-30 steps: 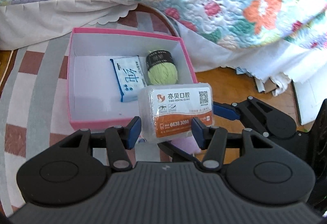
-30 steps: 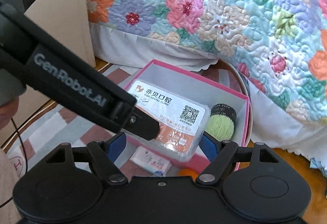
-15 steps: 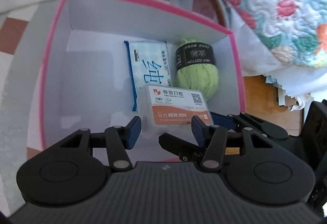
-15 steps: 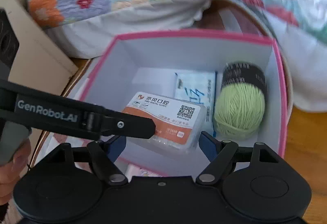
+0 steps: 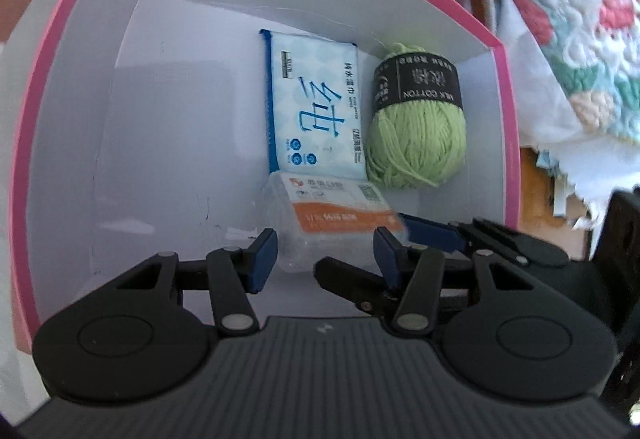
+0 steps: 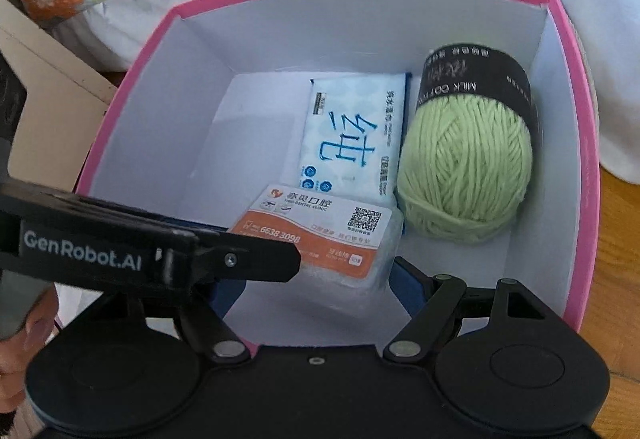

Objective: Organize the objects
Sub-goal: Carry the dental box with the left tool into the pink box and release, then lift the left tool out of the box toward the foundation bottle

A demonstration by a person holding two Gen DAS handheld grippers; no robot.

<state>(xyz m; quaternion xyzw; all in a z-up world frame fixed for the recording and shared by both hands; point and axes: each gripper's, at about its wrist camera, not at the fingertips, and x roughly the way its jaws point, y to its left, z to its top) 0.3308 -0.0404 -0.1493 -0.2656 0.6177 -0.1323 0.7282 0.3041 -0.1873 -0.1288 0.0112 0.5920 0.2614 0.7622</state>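
Flowered quilt [image 5: 580,19] and bare wood floor edge the view, and the pink box [image 5: 508,119] with its white inside now fills most of both pictures. A second ago the clear case [image 5: 332,215] hung above the box's near wall. It has since come down inside, low in the near right part, so this item is nearly placed and only the release looks left. Whether it rests on the box floor yet I cannot tell.

The left half of the box is bare. Next lies the blue wipes pack [image 5: 316,107], printed with a large blue Chinese character and small text too fine to read. The case sits just in front of the pack. Its orange-and-white label reads "DENTAL CLINIC" and "6638 3098", with a QR code.

The left gripper [image 5: 324,259] clamps the case across its narrow sides, jaws closing a touch. Its finger reads "GenRobot.AI" in the right wrist view.

The right gripper [image 6: 314,291] grips the case's long ends. At the right, the green yarn ball [image 5: 416,143] wears a black band marked "MILK COTTON".
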